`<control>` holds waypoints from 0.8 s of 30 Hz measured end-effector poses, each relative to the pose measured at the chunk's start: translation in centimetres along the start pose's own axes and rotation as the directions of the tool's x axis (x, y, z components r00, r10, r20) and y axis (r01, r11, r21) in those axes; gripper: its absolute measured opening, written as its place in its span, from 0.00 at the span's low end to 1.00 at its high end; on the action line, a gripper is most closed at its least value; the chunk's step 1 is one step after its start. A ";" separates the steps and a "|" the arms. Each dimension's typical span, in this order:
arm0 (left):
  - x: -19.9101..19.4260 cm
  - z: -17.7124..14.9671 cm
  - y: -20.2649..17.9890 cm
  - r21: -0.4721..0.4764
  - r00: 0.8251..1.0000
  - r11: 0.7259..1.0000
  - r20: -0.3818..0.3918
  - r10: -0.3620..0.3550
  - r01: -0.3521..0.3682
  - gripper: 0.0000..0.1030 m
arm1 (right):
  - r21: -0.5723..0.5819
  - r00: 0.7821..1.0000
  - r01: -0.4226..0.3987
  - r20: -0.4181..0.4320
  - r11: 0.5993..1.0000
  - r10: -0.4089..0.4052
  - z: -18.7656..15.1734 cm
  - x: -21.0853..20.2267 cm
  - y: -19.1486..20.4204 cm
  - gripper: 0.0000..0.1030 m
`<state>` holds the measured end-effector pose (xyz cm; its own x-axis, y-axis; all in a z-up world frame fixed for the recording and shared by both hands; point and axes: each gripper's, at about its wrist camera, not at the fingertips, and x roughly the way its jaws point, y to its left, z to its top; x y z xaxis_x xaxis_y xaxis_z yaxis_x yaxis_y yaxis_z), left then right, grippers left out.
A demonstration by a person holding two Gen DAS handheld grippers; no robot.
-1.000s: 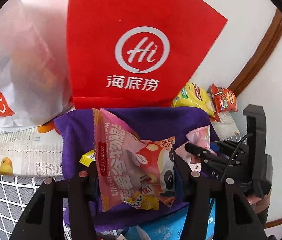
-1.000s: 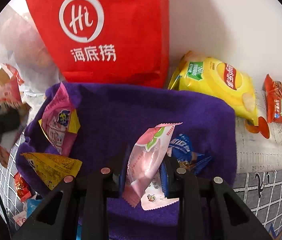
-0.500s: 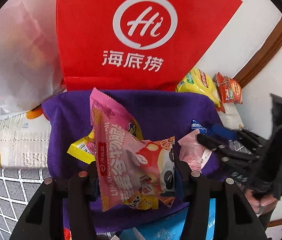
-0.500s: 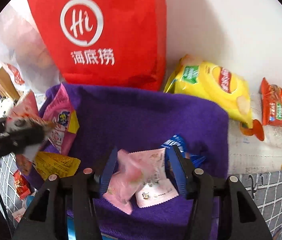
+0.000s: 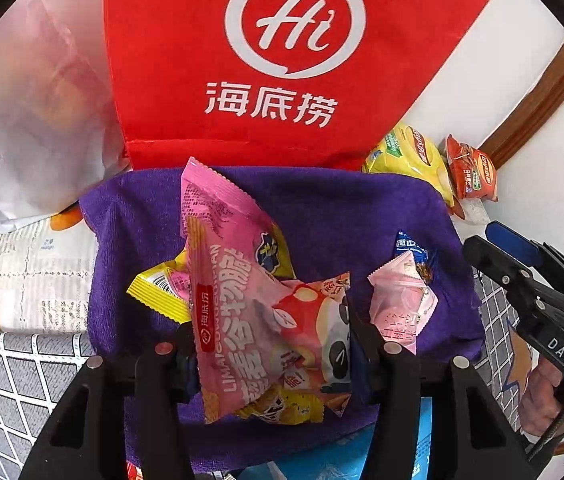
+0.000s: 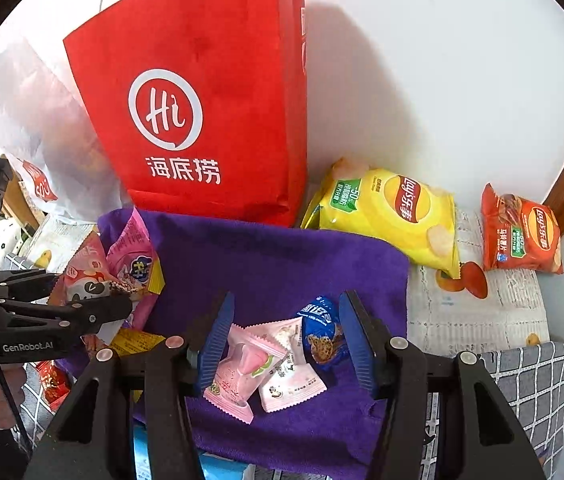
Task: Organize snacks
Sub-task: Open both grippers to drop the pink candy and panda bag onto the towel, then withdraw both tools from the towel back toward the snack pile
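My left gripper (image 5: 272,340) is shut on a big pink snack packet (image 5: 242,312) and holds it above a purple cloth (image 5: 341,216). It also shows in the right wrist view (image 6: 86,276), held by the left gripper (image 6: 118,308). My right gripper (image 6: 285,340) is open above the cloth (image 6: 282,264). Between its fingers lie two small pink candy packets (image 6: 246,368) and a blue cookie packet (image 6: 321,332). A pink and yellow packet (image 6: 138,256) lies on the cloth's left side.
A red bag (image 6: 210,120) stands behind the cloth against the wall. A yellow chip bag (image 6: 393,208) and an orange chip bag (image 6: 521,232) lie at the right on newspaper. A white plastic bag (image 5: 22,120) stands at the left.
My right gripper opened and let the small pink candy packet drop on the cloth, then drew back. My left gripper moved toward the cloth with the pink packet.
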<state>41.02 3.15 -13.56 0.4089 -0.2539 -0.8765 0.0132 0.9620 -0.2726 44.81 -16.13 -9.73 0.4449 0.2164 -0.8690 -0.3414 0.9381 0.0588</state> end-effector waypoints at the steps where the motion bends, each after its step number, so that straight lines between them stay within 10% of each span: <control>1: 0.0 0.0 0.1 -0.004 1.000 1.000 -0.001 -0.004 0.004 0.53 | 0.000 1.000 0.000 0.002 1.000 0.000 -0.1 -0.2 0.0 0.53; 5: -0.4 0.2 0.6 -0.034 1.000 0.999 0.001 -0.009 0.009 0.68 | -0.016 1.000 0.023 0.011 1.000 -0.023 -0.1 -0.5 0.4 0.53; 24: -6.9 0.1 0.2 -0.007 0.993 1.000 0.117 -0.016 0.017 0.72 | 0.035 0.996 -0.014 0.087 0.999 0.011 -0.9 -7.1 1.9 0.53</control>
<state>38.34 5.13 -7.56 0.5124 -0.2560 -0.8197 0.0133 0.9568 -0.2905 40.23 -16.18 -3.89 0.5115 0.2499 -0.8222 -0.3189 0.9436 0.0884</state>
